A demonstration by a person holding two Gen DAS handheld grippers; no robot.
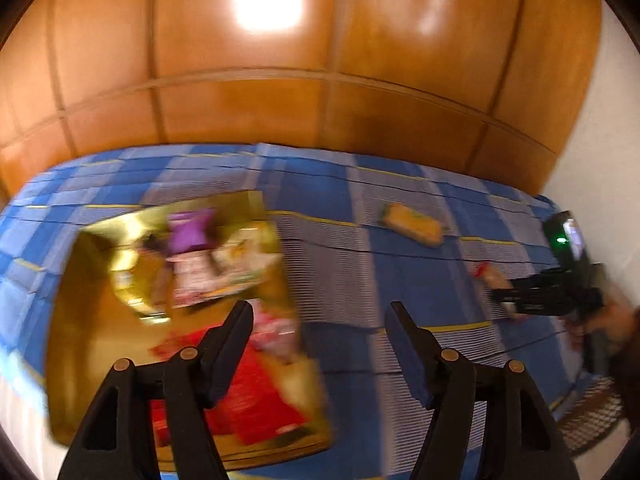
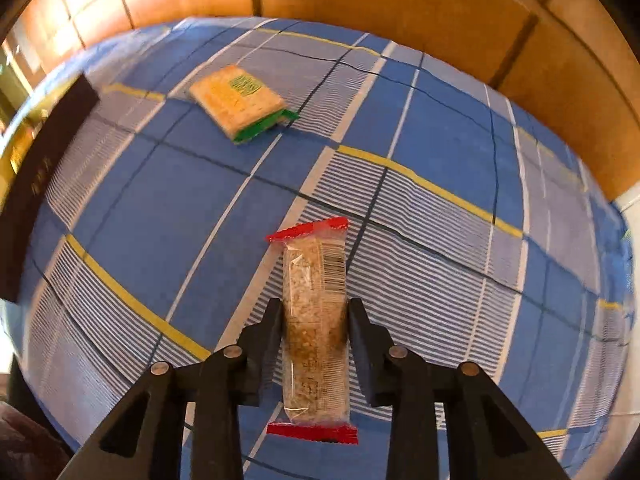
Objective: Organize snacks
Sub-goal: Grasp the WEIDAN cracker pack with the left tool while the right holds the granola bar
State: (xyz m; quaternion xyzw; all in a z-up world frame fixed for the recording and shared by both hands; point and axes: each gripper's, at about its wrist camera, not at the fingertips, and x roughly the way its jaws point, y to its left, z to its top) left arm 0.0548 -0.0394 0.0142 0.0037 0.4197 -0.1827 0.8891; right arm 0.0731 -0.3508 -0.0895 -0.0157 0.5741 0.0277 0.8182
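Note:
In the blurred left wrist view, a gold box [image 1: 72, 320] sits on the blue checked cloth with several snack packets in it, among them a purple one [image 1: 188, 232] and a red one [image 1: 256, 392]. My left gripper [image 1: 320, 308] hangs open and holds nothing, above the box's right edge. A clear-wrapped snack bar [image 2: 314, 272] with red ends lies lengthwise between the fingers of my right gripper [image 2: 315, 304], both pads against its sides, low over the cloth. The same right gripper [image 1: 500, 296] and snack bar [image 1: 490, 274] show at the right of the left view. A cracker pack [image 2: 236, 98] with a green end lies farther back, also seen as the cracker pack [image 1: 414, 224].
The box's dark outer side [image 2: 40, 184] stands at the left of the right wrist view. Wooden wall panels [image 1: 320, 112] run behind the table and a white wall [image 1: 600, 160] is at the right. A hand [image 1: 616, 316] holds the right gripper. The blue checked cloth [image 2: 168, 208] covers the table.

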